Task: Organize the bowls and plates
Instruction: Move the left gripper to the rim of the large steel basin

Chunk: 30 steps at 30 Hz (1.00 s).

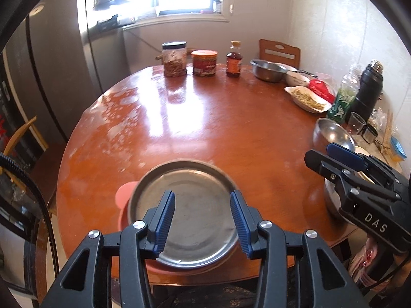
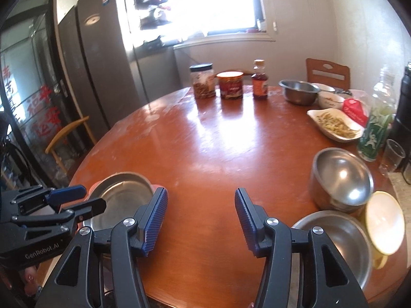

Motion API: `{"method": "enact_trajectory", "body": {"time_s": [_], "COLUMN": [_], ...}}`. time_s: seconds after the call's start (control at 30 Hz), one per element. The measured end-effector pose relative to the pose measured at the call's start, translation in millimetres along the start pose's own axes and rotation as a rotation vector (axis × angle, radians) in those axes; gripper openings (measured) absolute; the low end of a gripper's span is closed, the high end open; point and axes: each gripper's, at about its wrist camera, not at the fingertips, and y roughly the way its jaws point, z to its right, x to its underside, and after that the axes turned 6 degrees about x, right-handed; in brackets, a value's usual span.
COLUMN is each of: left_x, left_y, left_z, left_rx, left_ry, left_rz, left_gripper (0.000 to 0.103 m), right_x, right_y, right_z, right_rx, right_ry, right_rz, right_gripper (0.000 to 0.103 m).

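A start has been made, I'd say, but most of the sorting is left. Near the front edge of the bench (image 1: pixel 205 118) a steel plate (image 1: pixel 185 213) sits on a pink plate (image 1: pixel 122 195), so one stack exists. The left hand-held gripper (image 1: pixel 203 222) hangs just above it, jaws partly apart with nothing between them. The right hand-held gripper (image 2: pixel 201 220) is likewise part open and empty over bare wood. On the right side a steel bowl (image 2: pixel 341 177), a wider steel bowl (image 2: pixel 341 246) and a pale yellow dish (image 2: pixel 384 225) sit close together but loose. A third steel bowl (image 2: pixel 299 91) stands well apart at the far side.
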Motion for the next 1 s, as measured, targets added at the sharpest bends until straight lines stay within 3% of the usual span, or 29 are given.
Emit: {"method": "enact_trajectory", "body": {"time_s": [0.23, 0.4, 1.0], "left_x": [-11.1, -18.0, -27.1], "left_y": [-0.4, 2.4, 47.5], "left_z": [30.2, 52.9, 134.1], "left_rx": [0.039, 0.077, 0.218], "left_ry": [0.034, 0.060, 0.196], "left_rz": [0.016, 0.018, -0.081], "left_gripper": [0.050, 0.052, 0.052], "right_x": [-3.5, -3.4, 33.4], "right_y": [-23.6, -39.2, -71.9], "right_z": [25.0, 48.6, 154.2], "right_rx": [0.034, 0.073, 0.304], "right_ry": [0.047, 0.086, 0.234], "right_rz": [0.051, 0.085, -0.003], "right_gripper": [0.057, 0.067, 0.068]}}
